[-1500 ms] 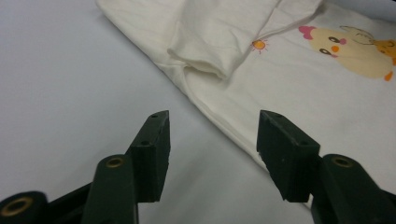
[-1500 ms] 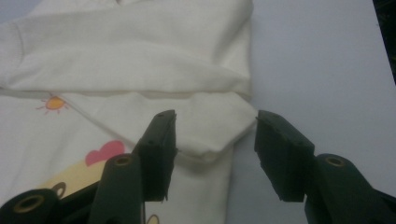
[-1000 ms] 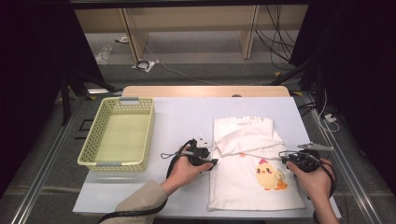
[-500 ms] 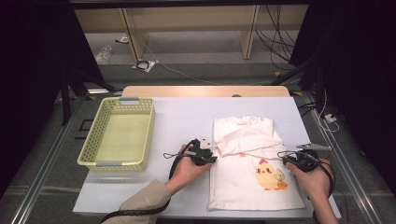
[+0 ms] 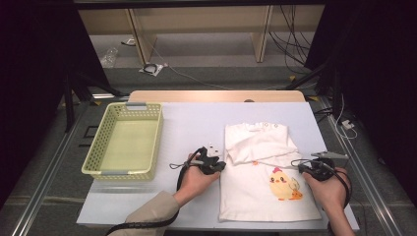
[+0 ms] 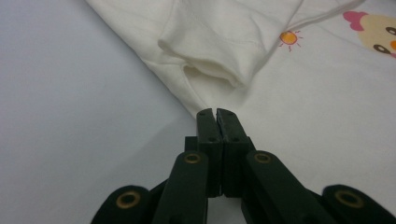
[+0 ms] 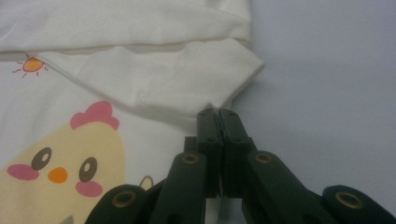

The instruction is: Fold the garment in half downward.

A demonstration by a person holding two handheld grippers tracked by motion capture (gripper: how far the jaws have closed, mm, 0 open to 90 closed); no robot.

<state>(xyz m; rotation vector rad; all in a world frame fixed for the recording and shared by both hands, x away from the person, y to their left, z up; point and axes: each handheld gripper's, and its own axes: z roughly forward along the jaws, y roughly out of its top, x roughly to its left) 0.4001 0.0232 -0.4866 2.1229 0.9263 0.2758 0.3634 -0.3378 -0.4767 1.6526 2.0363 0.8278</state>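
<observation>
White shirt point(image 5: 265, 182) flat on table point(image 5: 196, 118), right of basket point(image 5: 125, 142); left gripper point(image 6: 217, 112) and right gripper point(image 7: 217, 112), jaws just closed, pinching opposite side edges (thin bites): risk of cloth slipping out, folded sleeves flopping loose.

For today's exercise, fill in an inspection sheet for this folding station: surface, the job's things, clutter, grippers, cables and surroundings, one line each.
Surface: white table, flat.
Job's things: white shirt with chick print, sleeves folded in; yellow basket, nothing inside.
Clutter: nothing seen.
Grippers: left gripper has just closed on the shirt's left edge; right gripper has just closed on its right edge, at the folded sleeve.
Cables: black lead loops from the left gripper.
Surroundings: wooden shelving, floor cables.
</observation>
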